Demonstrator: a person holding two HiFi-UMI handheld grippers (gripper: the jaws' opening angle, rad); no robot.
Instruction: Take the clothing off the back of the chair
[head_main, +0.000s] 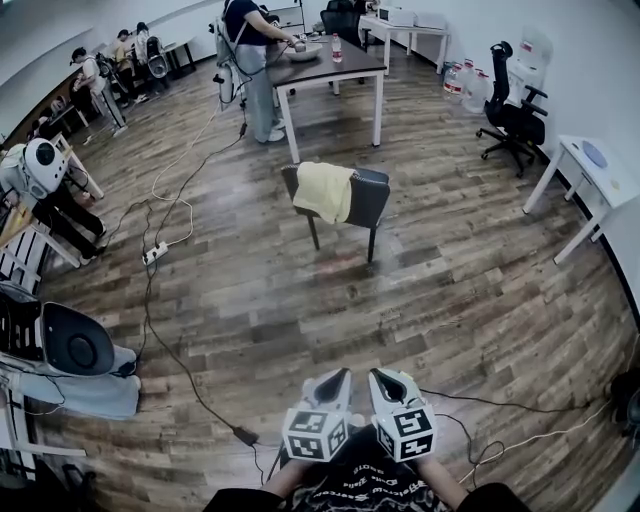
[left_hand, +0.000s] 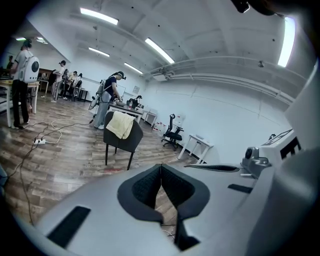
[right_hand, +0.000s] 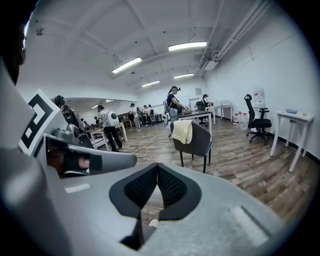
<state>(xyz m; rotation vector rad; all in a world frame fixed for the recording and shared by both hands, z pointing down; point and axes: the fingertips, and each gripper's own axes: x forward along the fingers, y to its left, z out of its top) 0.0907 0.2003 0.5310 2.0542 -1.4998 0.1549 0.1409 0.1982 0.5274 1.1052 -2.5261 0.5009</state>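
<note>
The clothing (head_main: 323, 190) is a pale yellow, soft garment draped over the left part of the back of a dark grey chair (head_main: 370, 203), with folds hanging down both sides of the back. The chair stands on thin dark legs out on the open wood-plank floor (head_main: 450, 290), well apart from both grippers. At the near edge of the floor the left gripper (head_main: 338, 374) and the right gripper (head_main: 381, 374) sit side by side, aimed toward the chair; each has its fingers pressed fully together with nothing between them. Cables (head_main: 160, 300) trail along the left side of the floor. Beyond the chair, a person (head_main: 250, 60) stands at the left end of a dark desk (head_main: 345, 68) that carries a bottle (head_main: 337, 48), its contents unclear. Large water bottles (head_main: 458, 78), a black office chair (head_main: 515, 115) and a white desk (head_main: 590, 170) line the right wall.
</note>
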